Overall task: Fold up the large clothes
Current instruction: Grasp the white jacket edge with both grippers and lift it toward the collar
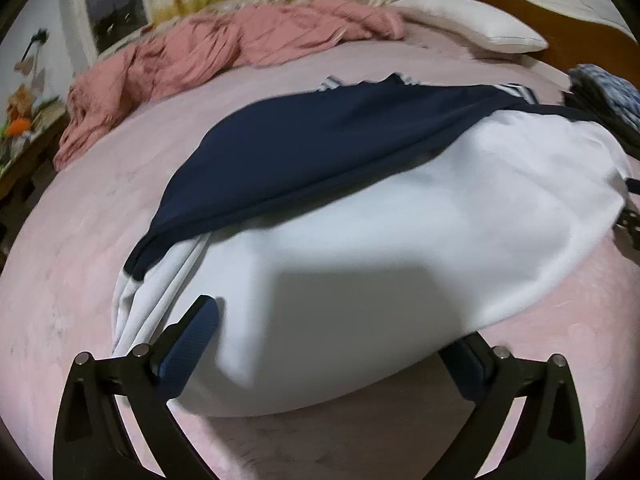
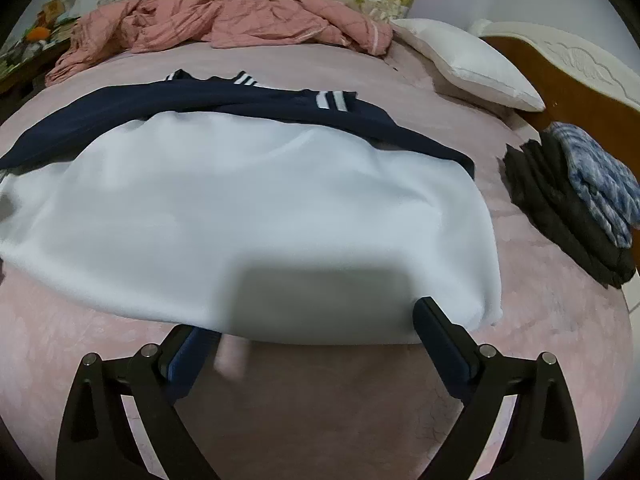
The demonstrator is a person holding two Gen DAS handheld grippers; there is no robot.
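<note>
White and navy fabric make up the large two-tone garment [image 1: 360,216], which lies spread flat on the pink bed sheet [image 1: 80,280], its white panel toward the cameras and its navy part with white-striped cuffs [image 2: 330,100] on the far side. The garment's long axis runs left to right across both views, parallel to the near hem.

The left tool [image 1: 328,340] stands with its jaws wide apart at the near-left corner of the white panel; its left pad [image 1: 192,344] rests against the bunched side folds, while the hem drapes over the gap and hides the right fingertip. The right tool [image 2: 316,332] is likewise spread wide at the near-right part of the hem, with cloth lying over the tip of its left finger [image 2: 192,344]. Neither tool is clamped on fabric.

Judged from this layout, each tool is nearest its own corner, so the coming move would be a paired pinch of the hem and a lift away, across the short axis, toward the navy edge.

Beyond lie a crumpled salmon-pink quilt [image 2: 224,20], a white pillow [image 2: 472,60] and a stack of dark and blue folded clothes [image 2: 580,200] well apart to the right.
</note>
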